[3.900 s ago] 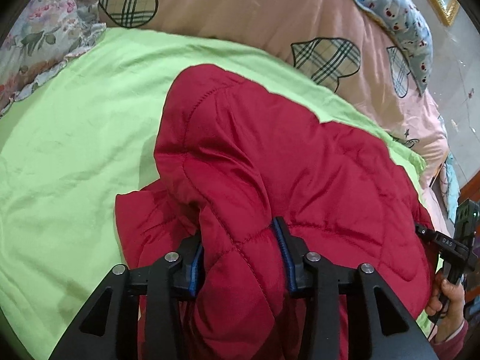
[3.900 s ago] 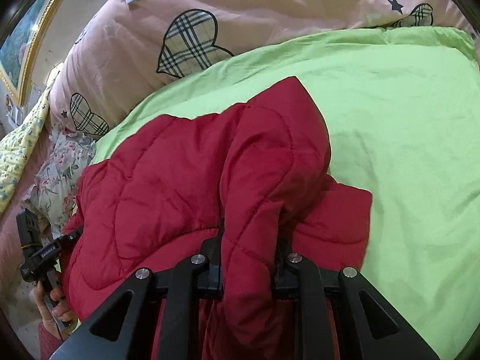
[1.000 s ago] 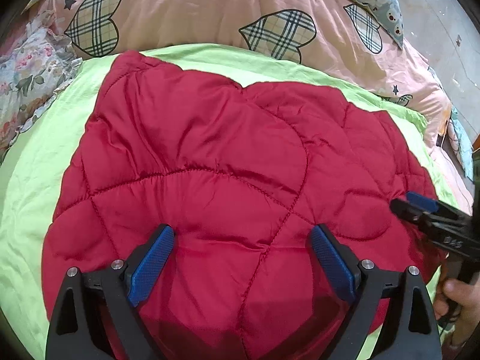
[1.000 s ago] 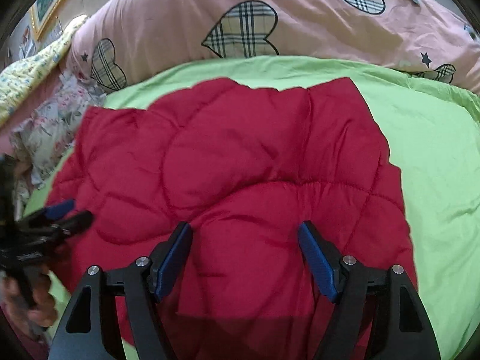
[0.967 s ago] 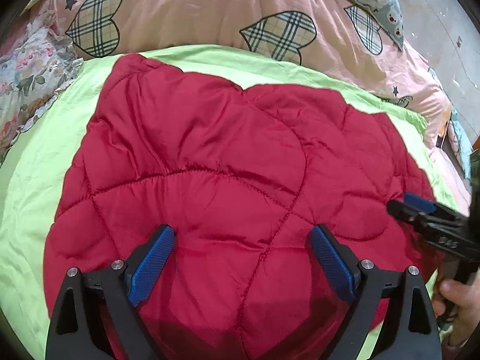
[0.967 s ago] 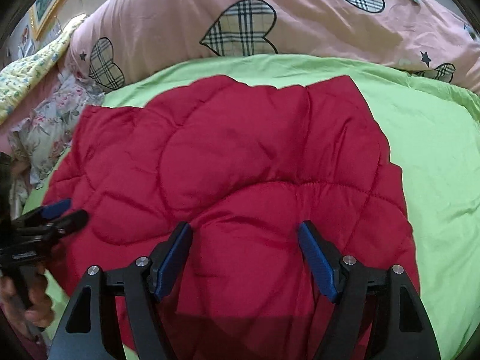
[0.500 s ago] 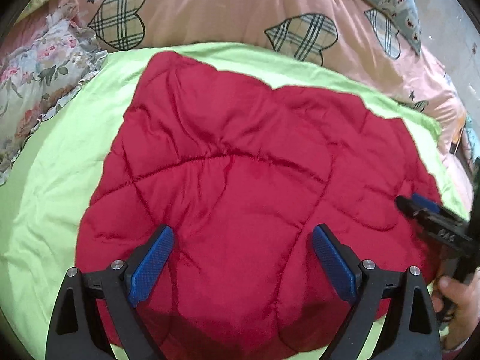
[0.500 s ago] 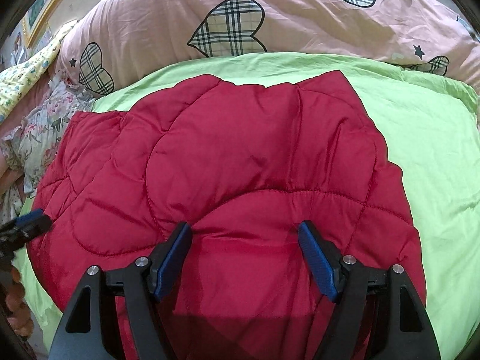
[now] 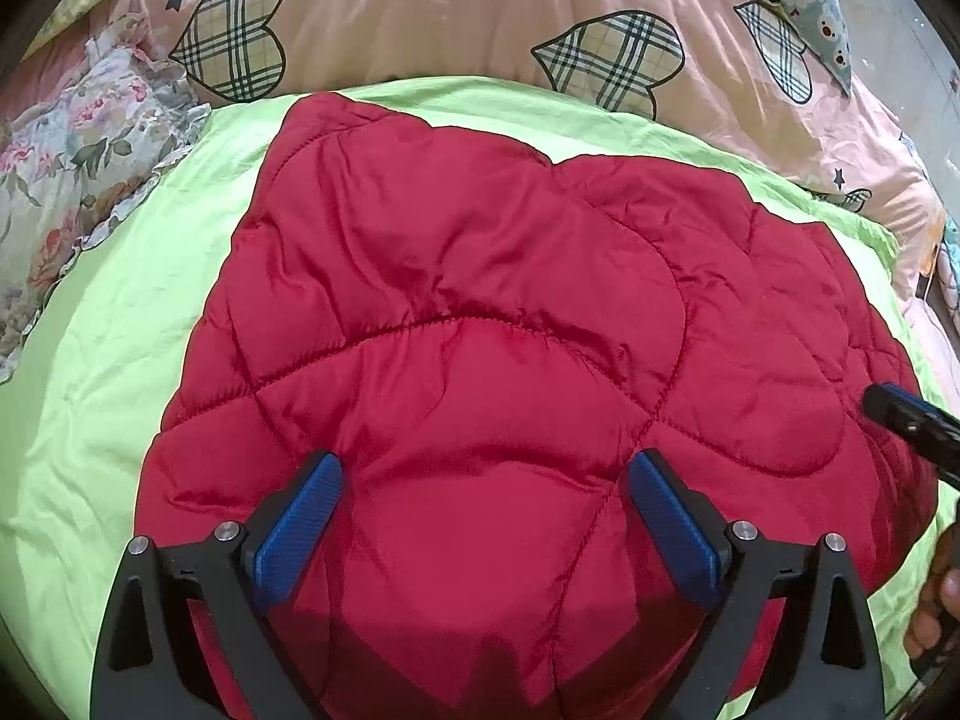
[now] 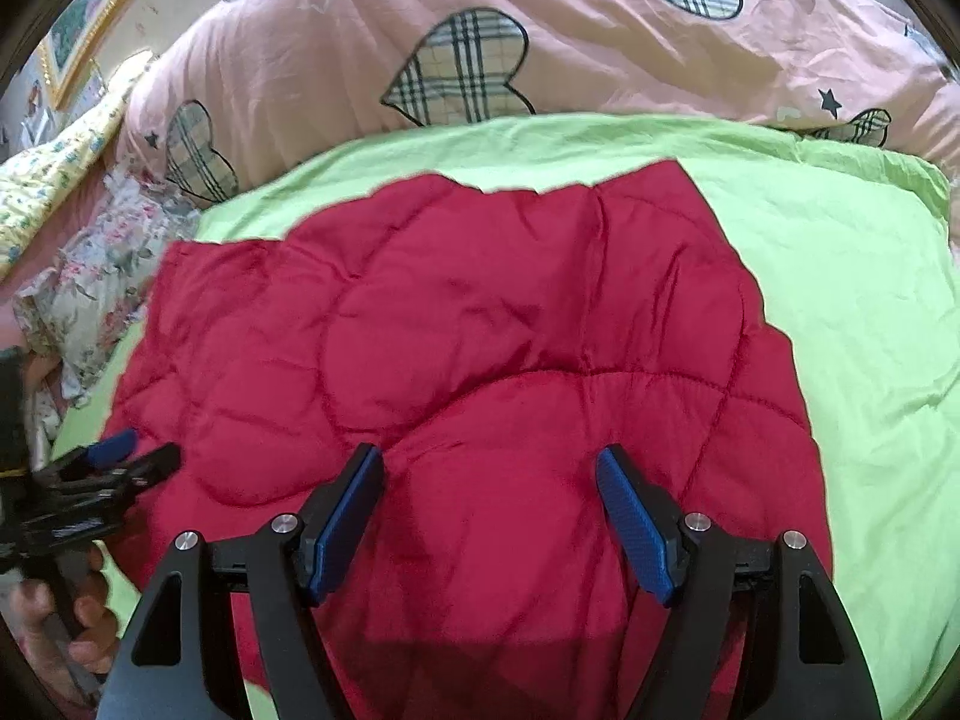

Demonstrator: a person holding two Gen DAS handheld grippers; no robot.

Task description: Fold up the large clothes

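A red quilted jacket (image 9: 480, 300) lies folded and flat on a lime-green sheet (image 9: 108, 360). My left gripper (image 9: 485, 461) hovers over the jacket's near edge. Its jaws are opening, their blue pads stand wide apart, and only the flat jacket surface shows below them. The right wrist view shows the same jacket (image 10: 450, 330), with my right gripper (image 10: 487, 453) open above its near part and gripping nothing. The left gripper (image 10: 141, 453) also appears at that view's left edge, beside the jacket's corner. The jacket's near hem is hidden under the gripper bodies.
A pink duvet with plaid hearts (image 9: 420, 12) is heaped along the far side of the sheet. A floral pillow (image 9: 72, 168) lies at the left. Green sheet (image 10: 840, 270) shows bare to the right of the jacket. A hand (image 10: 84, 618) holds the left gripper's handle.
Both grippers, shut on a raised fold of the jacket a few seconds ago, have let go, and the jacket now lies flat. Over the last second the left view swung slightly leftward.
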